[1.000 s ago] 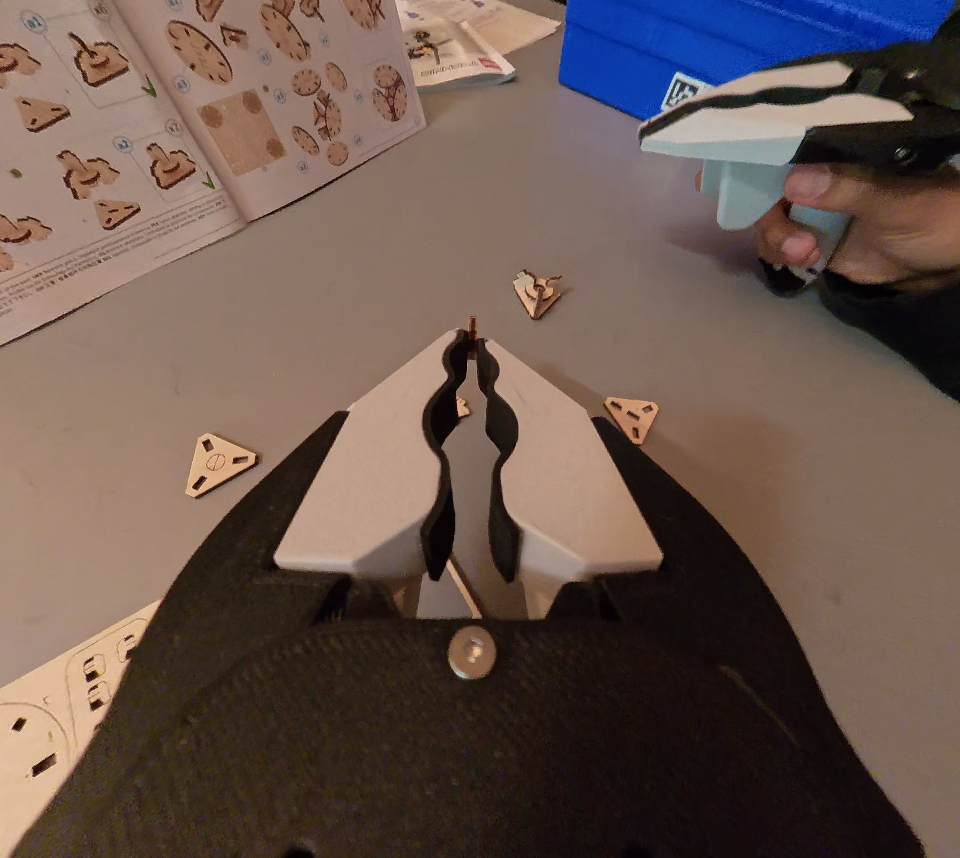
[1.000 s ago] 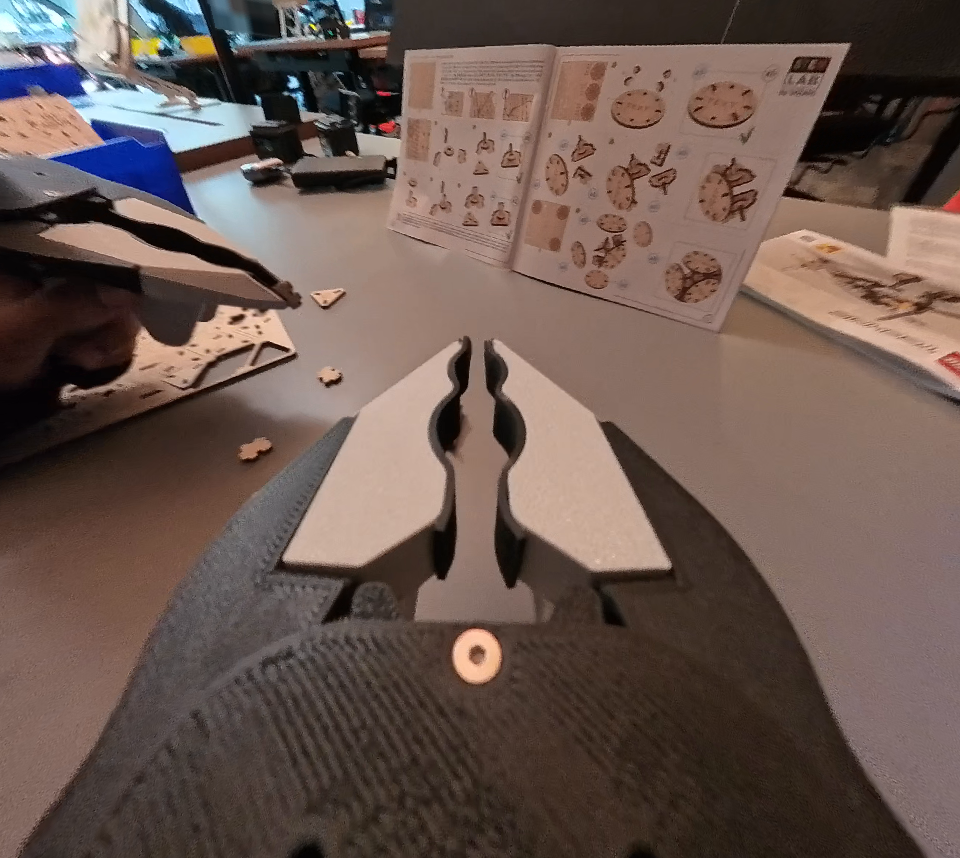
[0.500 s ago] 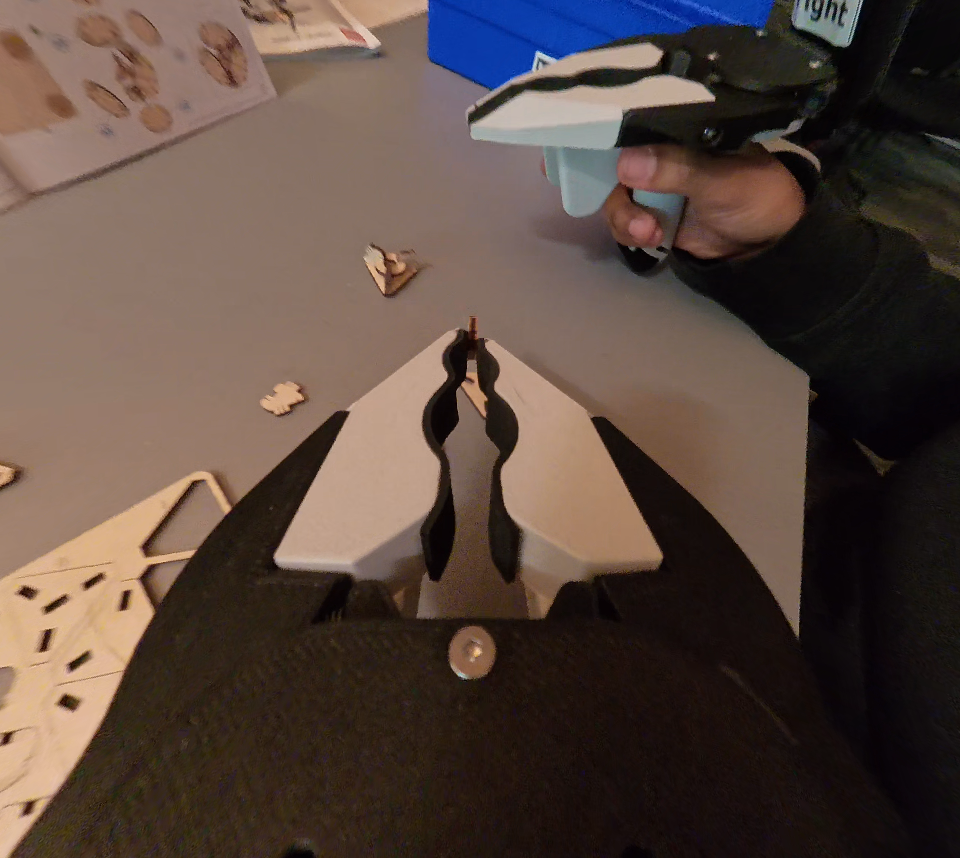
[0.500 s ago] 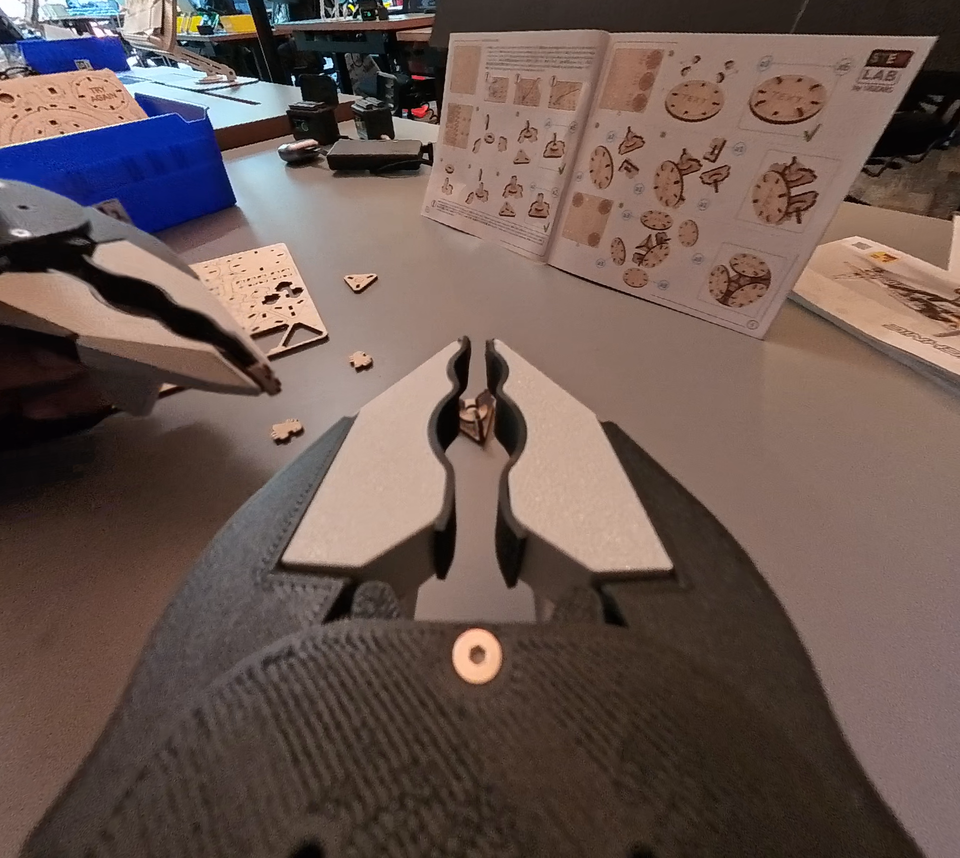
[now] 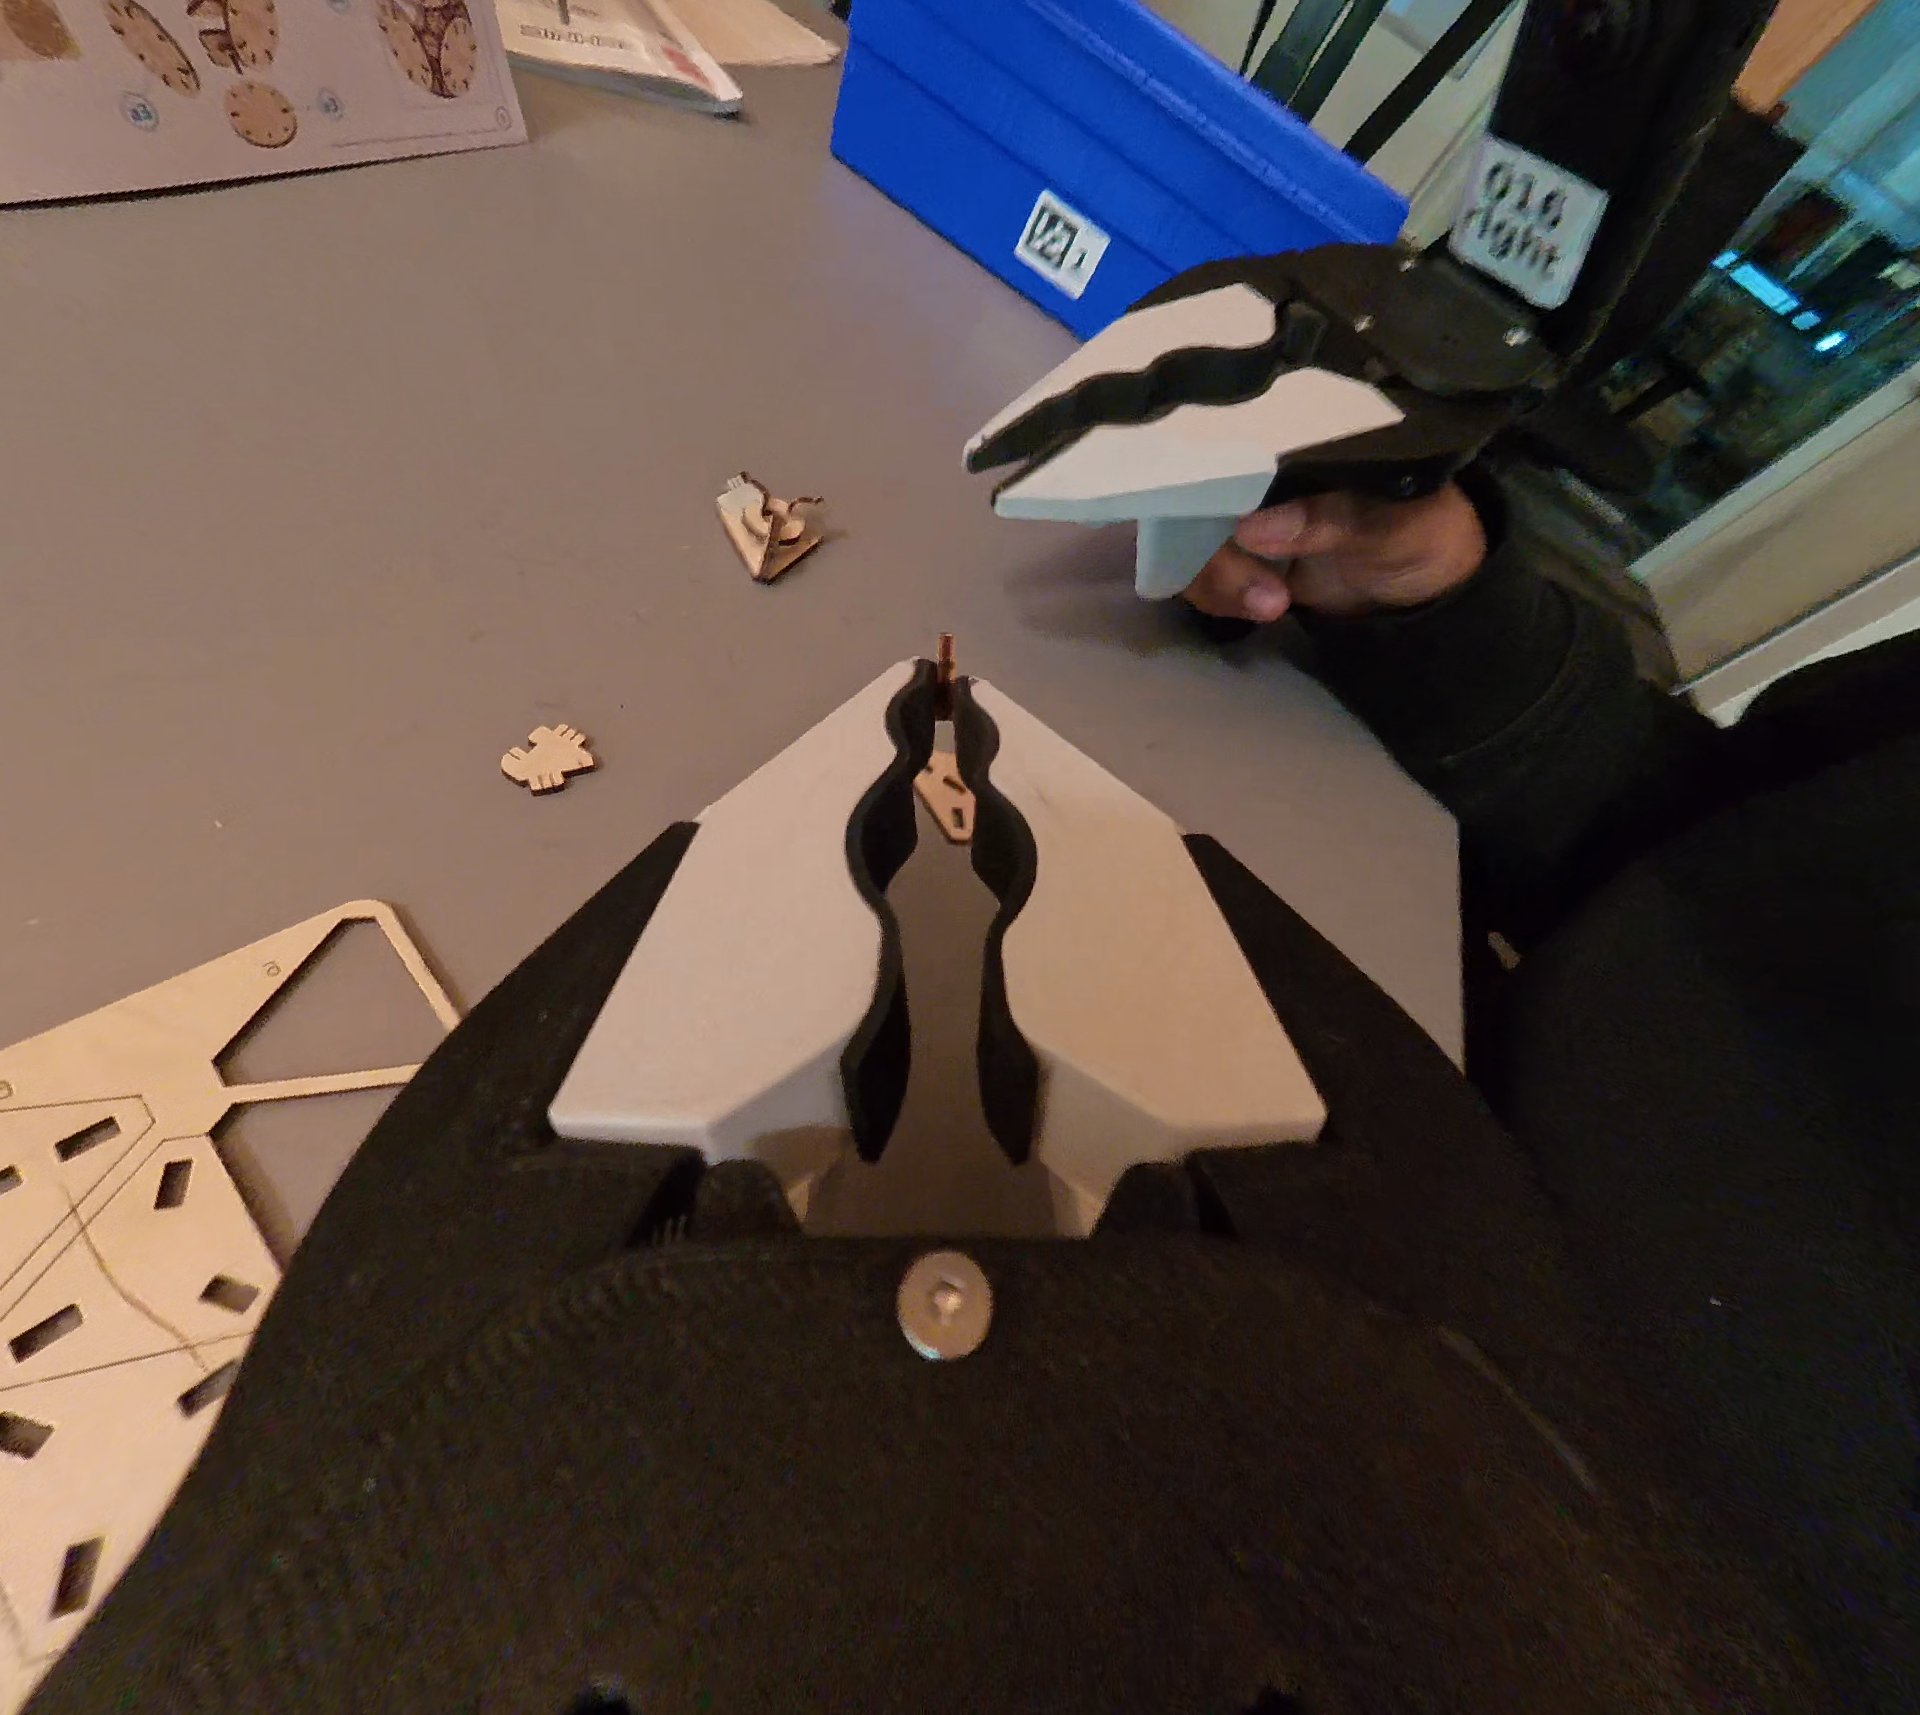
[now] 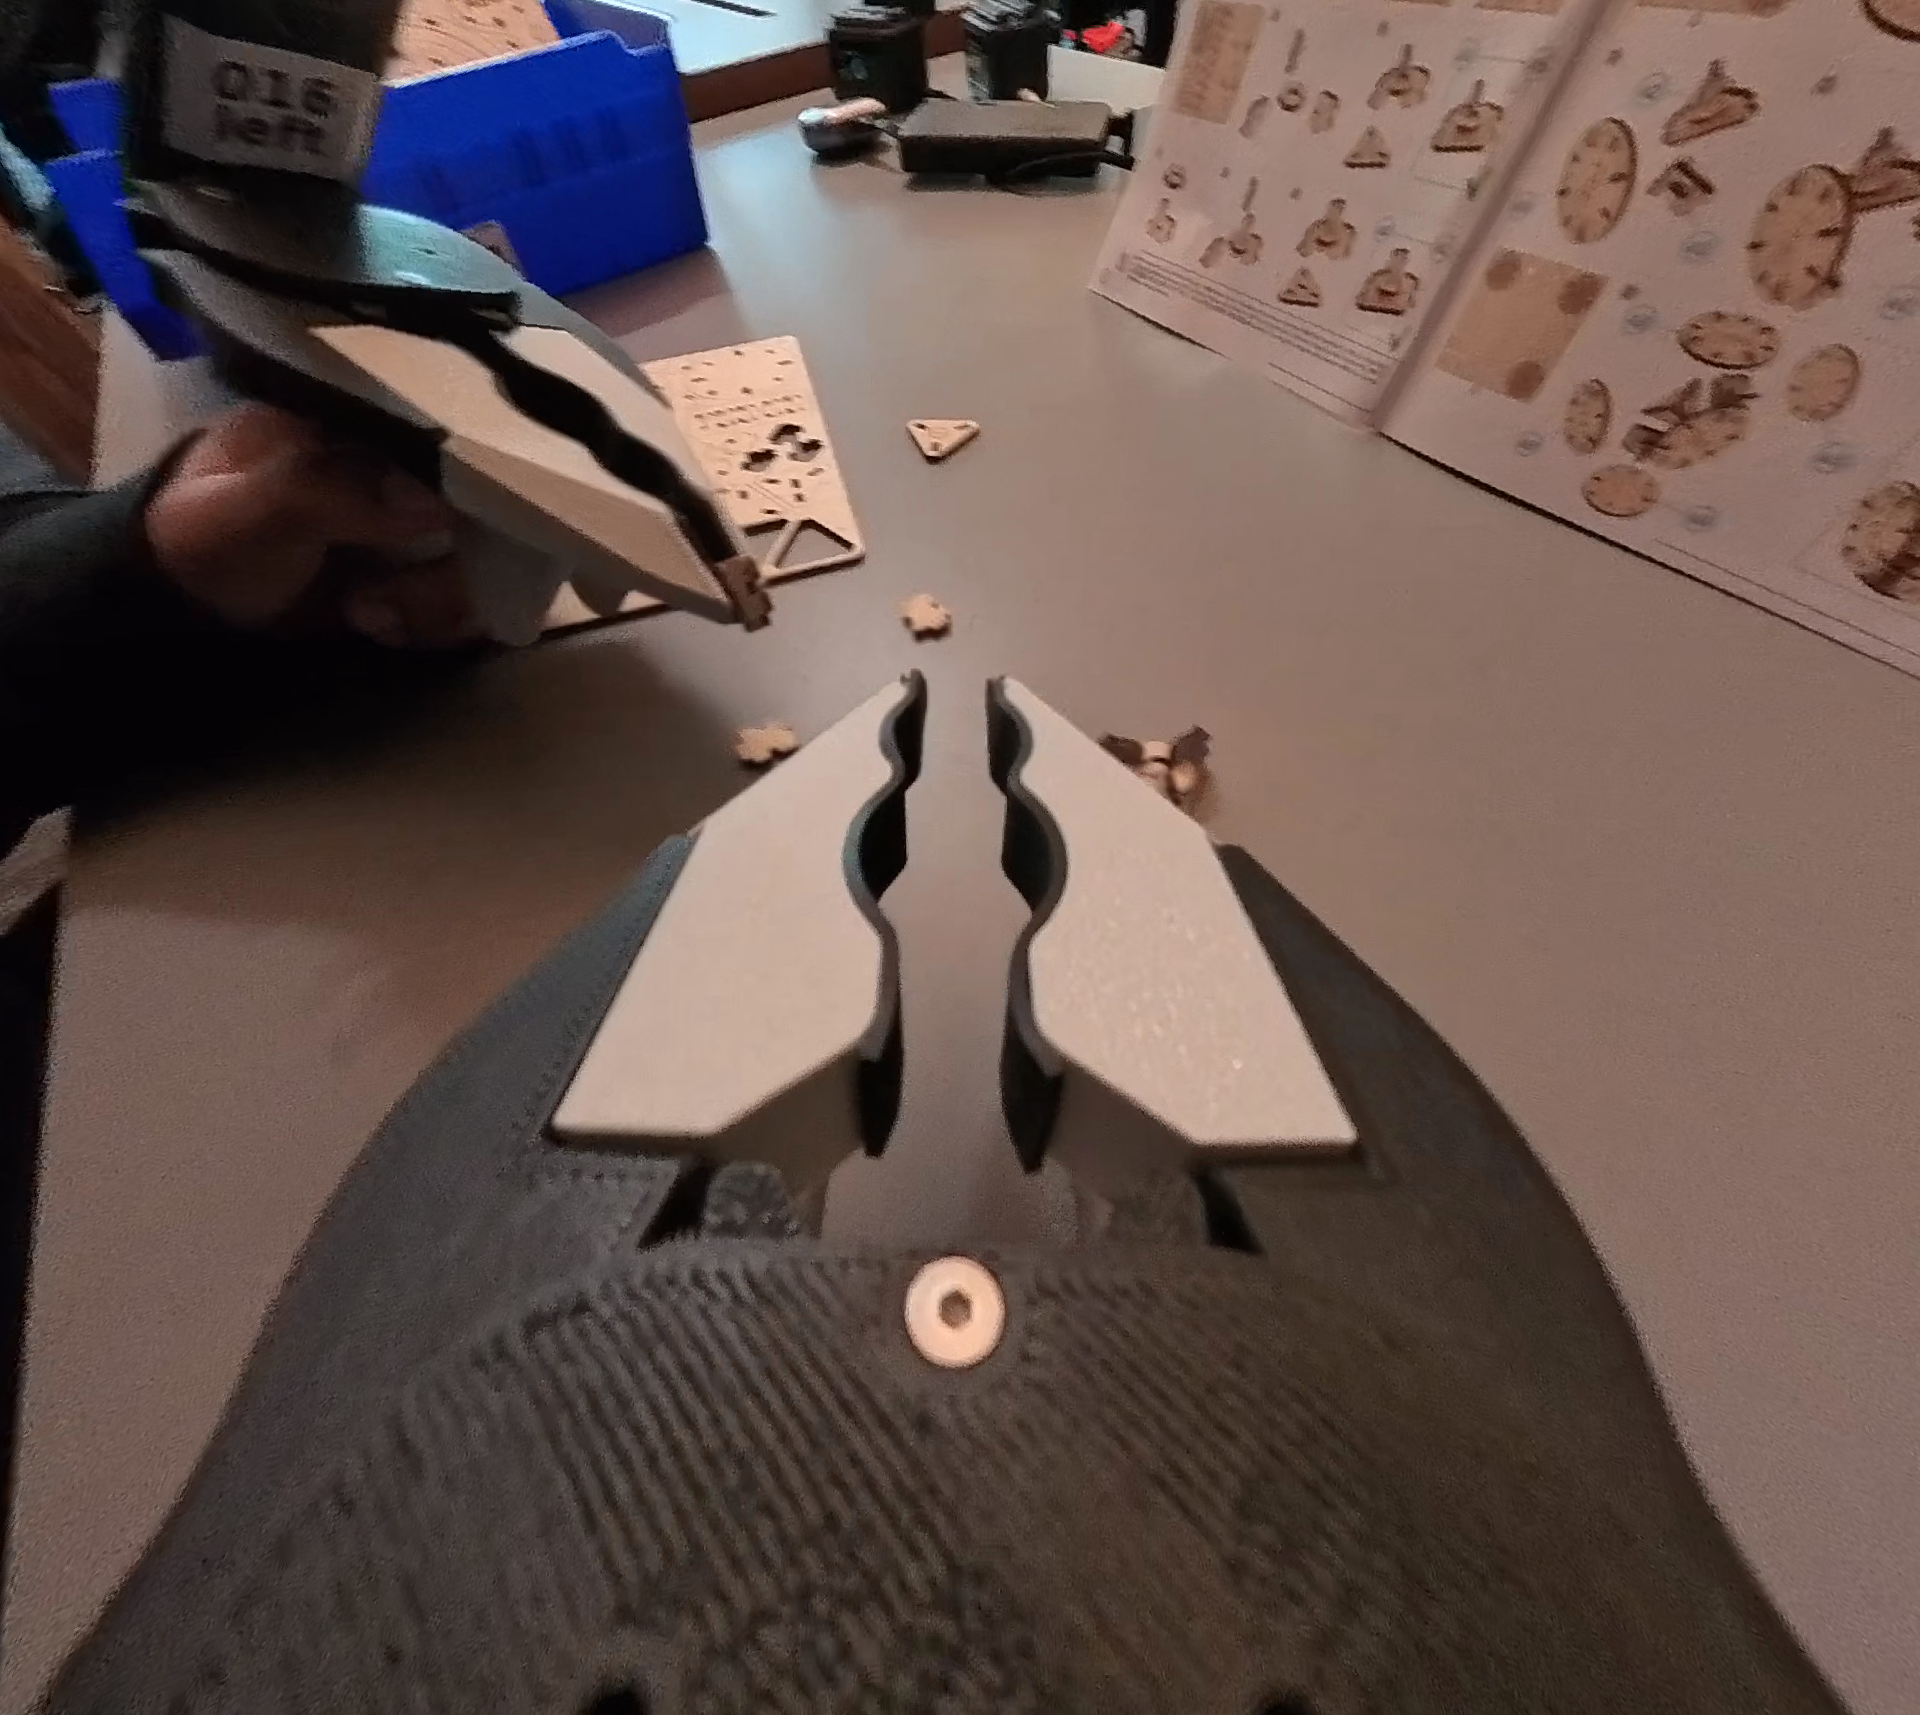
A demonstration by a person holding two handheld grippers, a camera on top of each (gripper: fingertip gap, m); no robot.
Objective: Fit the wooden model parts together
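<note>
My left gripper (image 5: 943, 686) is shut on a small thin wooden piece (image 5: 943, 659) that sticks out past its tips; the right wrist view shows the piece (image 6: 750, 600) pinched at those tips, above the grey table (image 5: 416, 418). My right gripper (image 6: 956, 691) is open and empty, low over the table. A small assembled wooden triangle part (image 6: 1158, 756) lies just right of its right finger and also shows in the left wrist view (image 5: 771, 527). In the left wrist view the right gripper (image 5: 982, 470) hovers to the right of that part.
A loose flat wooden piece (image 5: 548, 758) and a triangle piece (image 5: 945, 805) lie near my left gripper. A punched wooden sheet (image 5: 156, 1146) lies at the left. A blue bin (image 5: 1091, 107), an open instruction booklet (image 6: 1558, 211) and black boxes (image 6: 997, 127) stand farther back. About 6 cm separates my left fingertips from my right.
My right gripper's jaws have opened from nearly shut, and it has shifted so the assembled part now lies to its right. My left gripper has swung right, still shut on its small piece.
</note>
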